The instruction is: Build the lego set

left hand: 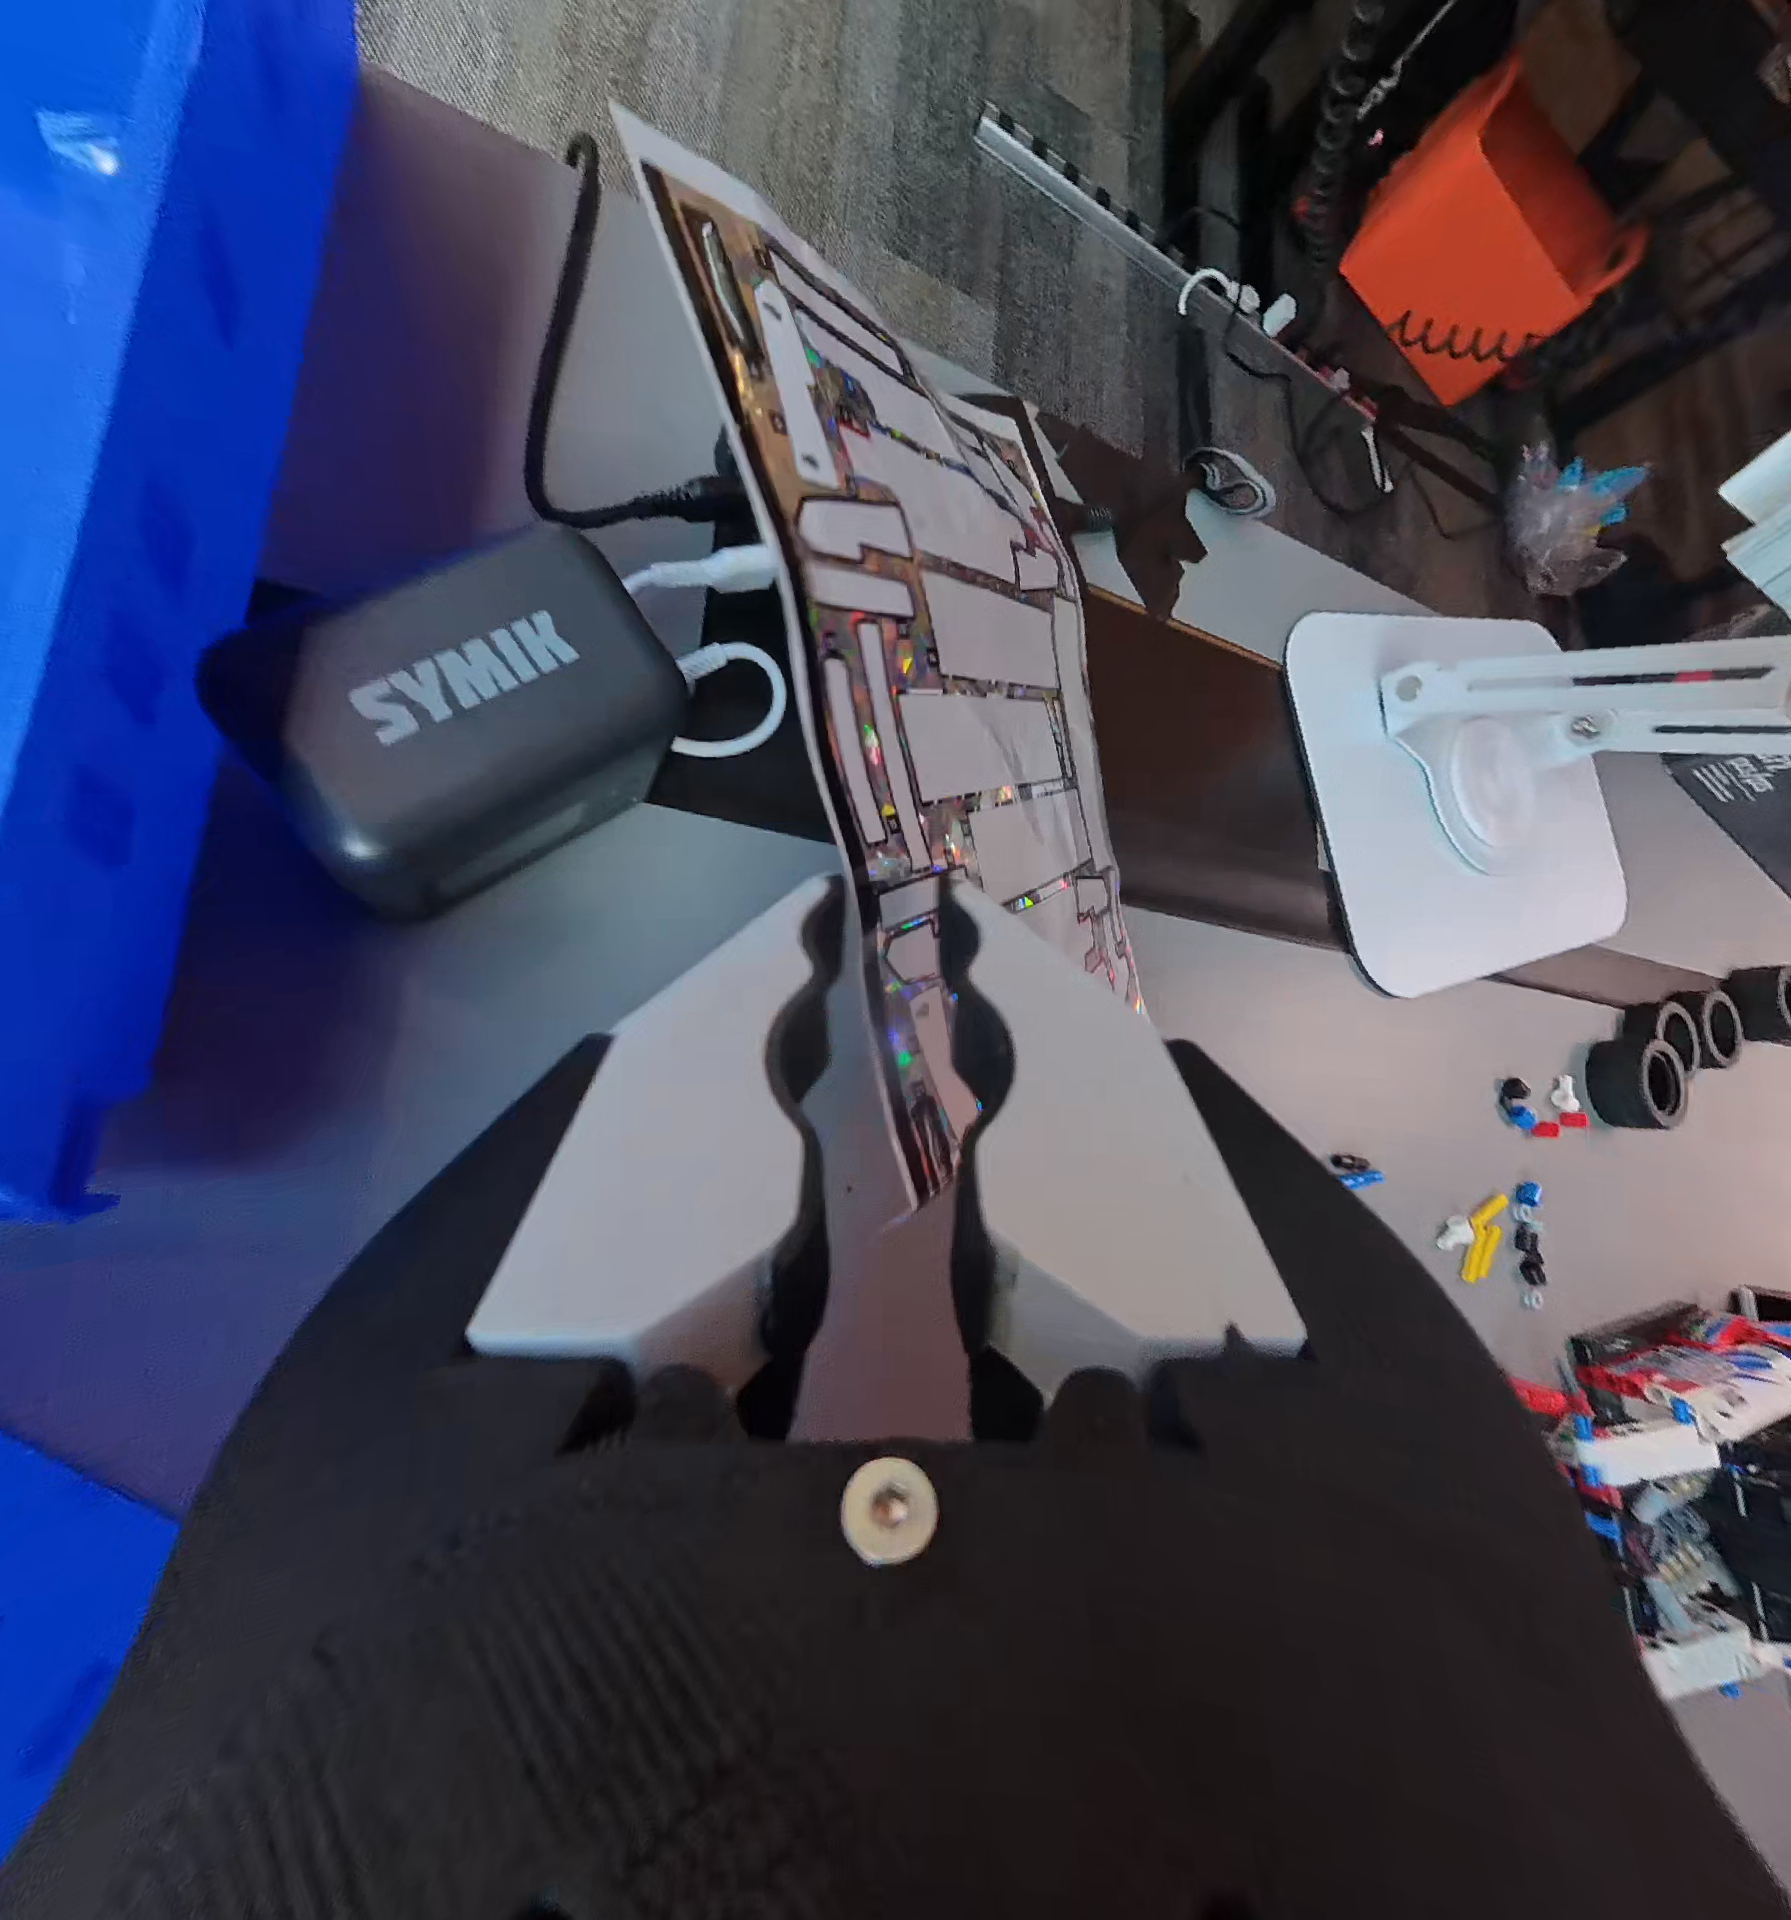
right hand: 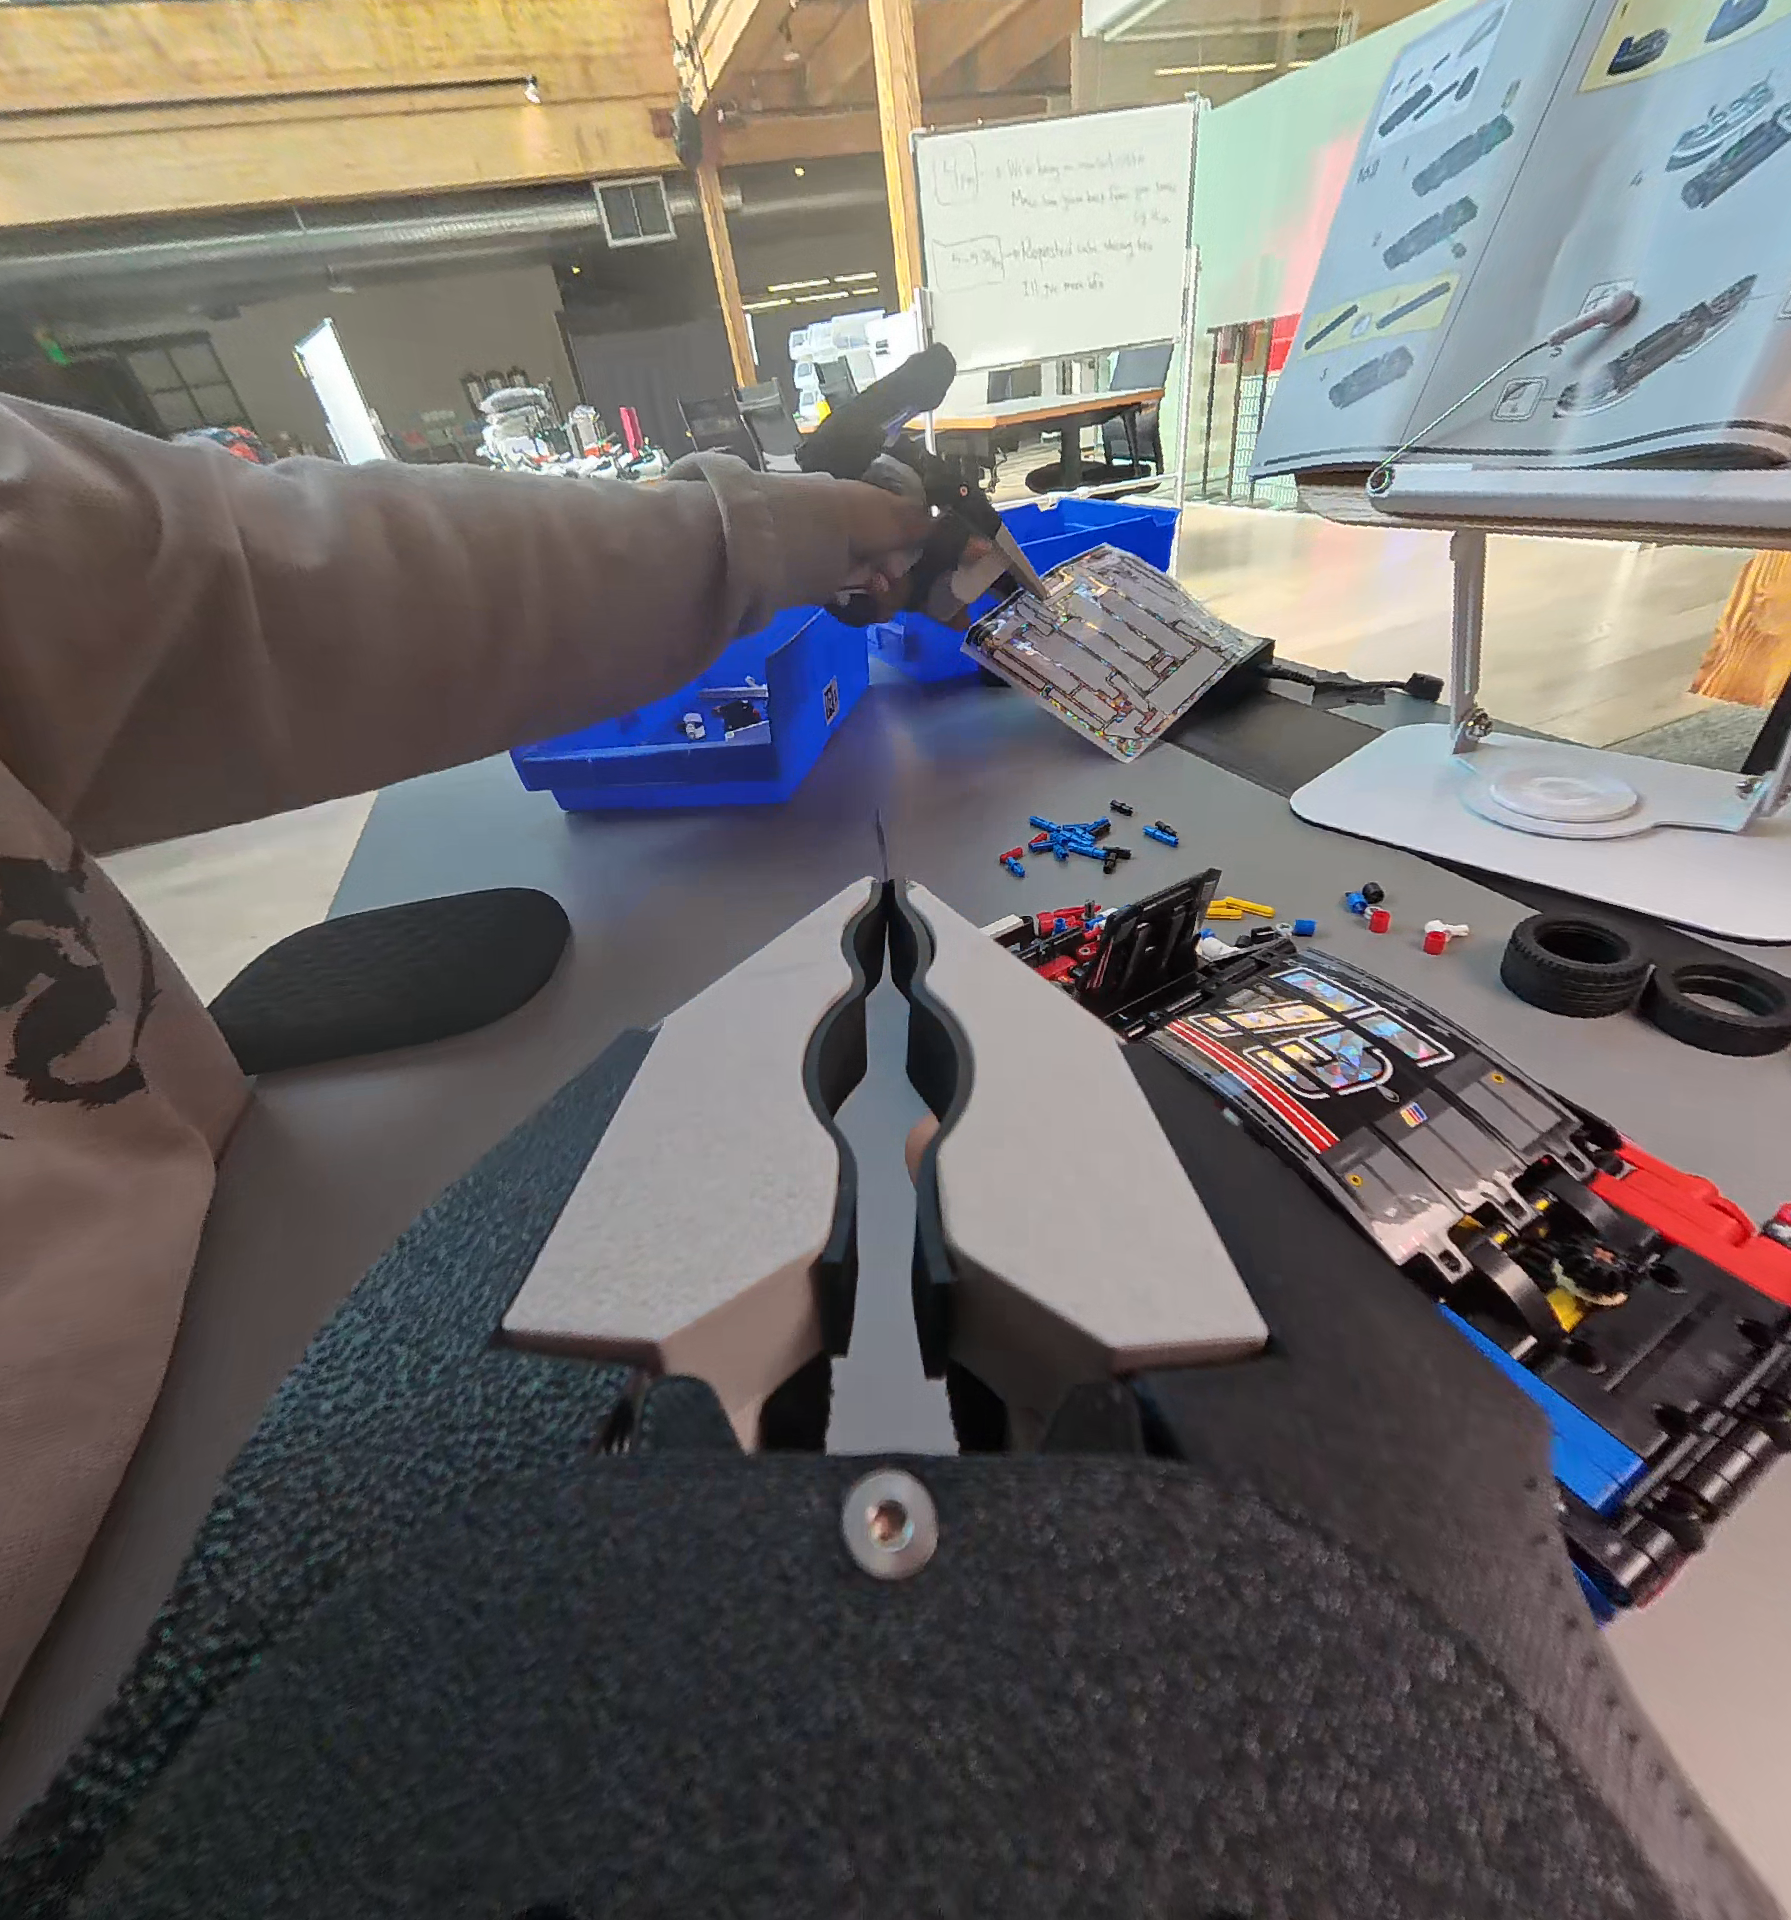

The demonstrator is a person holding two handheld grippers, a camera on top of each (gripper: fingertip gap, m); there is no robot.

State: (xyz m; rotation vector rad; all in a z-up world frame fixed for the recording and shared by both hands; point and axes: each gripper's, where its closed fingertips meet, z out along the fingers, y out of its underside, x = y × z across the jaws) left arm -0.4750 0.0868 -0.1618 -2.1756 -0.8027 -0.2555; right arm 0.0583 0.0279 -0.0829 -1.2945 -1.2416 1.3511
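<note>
My left gripper [left hand: 901, 904] is shut on the edge of a holographic sticker sheet [left hand: 932, 582] and holds it tilted above the grey table. It also shows in the right wrist view [right hand: 1016, 566], with the sheet [right hand: 1109, 649] hanging over the far table. My right gripper [right hand: 889, 894] is shut on a thin dark strip [right hand: 882, 844] that sticks out past its tips. It hovers left of the partly built black, red and blue lego car [right hand: 1390, 1122], which lies on the table. The car also shows in the left wrist view [left hand: 1701, 1455].
Blue bins [right hand: 683, 748] stand at the far left, with a black charger [left hand: 475, 717] and cables beside them. Black tyres [right hand: 1577, 961] and loose pins [right hand: 1078, 836] lie near the car. An open instruction book [right hand: 1556, 229] rests on a white stand [right hand: 1597, 831]. A black pad [right hand: 392, 977] lies left. One gripper's finger ends stand about 55 cm off the other's. The black charger [left hand: 475, 717] lies around 6 cm away from my left fingertips.
</note>
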